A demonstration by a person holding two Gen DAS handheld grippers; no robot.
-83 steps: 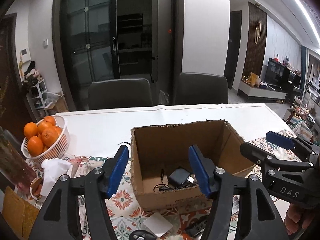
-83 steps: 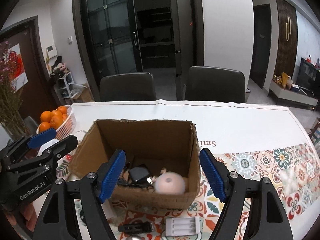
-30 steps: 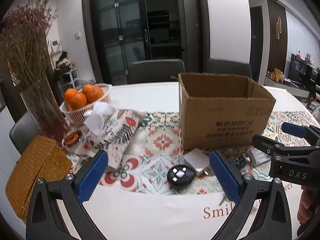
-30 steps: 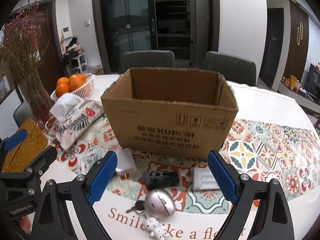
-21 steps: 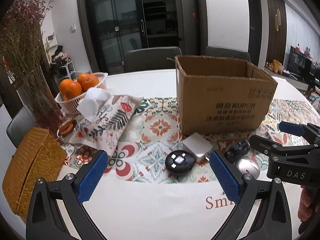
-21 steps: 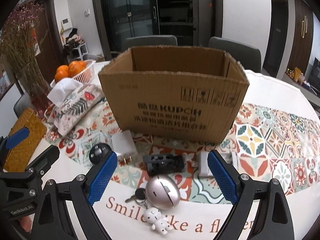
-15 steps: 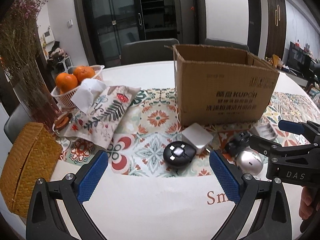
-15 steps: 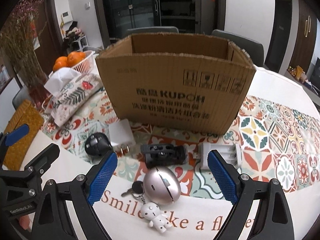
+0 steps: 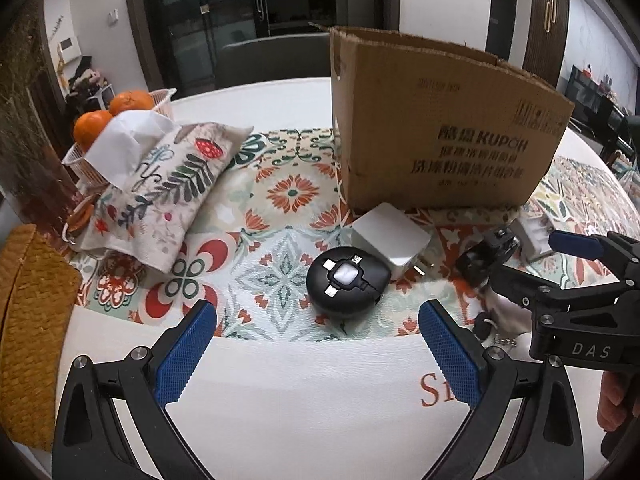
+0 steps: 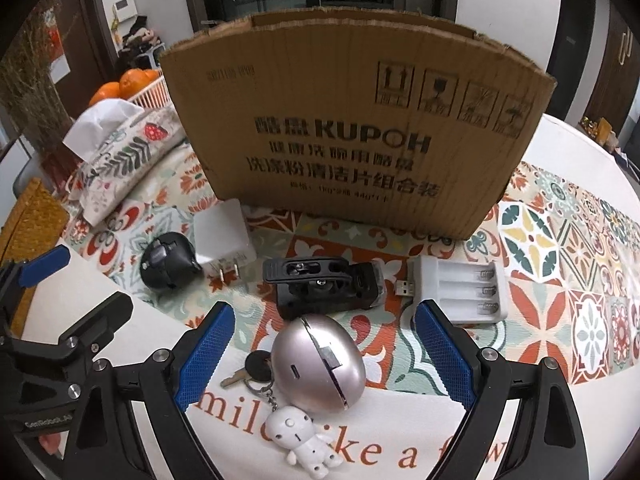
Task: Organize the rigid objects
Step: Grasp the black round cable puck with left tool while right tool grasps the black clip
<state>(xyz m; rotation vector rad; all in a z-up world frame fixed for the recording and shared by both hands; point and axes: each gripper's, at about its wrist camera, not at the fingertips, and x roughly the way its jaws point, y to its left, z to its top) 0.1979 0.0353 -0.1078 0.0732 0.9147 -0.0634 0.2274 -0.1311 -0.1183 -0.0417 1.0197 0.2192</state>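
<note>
A brown cardboard box stands on the patterned runner; it also shows in the left wrist view. In front of it lie a round black cable hub, a white charger plug, a black clip holder, a white battery charger and a silver egg-shaped object with a key and white figure keyring. My left gripper is open, just short of the black hub. My right gripper is open with the silver egg between its fingers.
A fabric tissue cover and a white basket of oranges sit at the left. A woven yellow box lies at the near left edge. Dried flowers stand far left. Chairs stand behind the table.
Both grippers have come down from above the box to table level in front of it and moved closer to the loose objects. Both stayed open.
</note>
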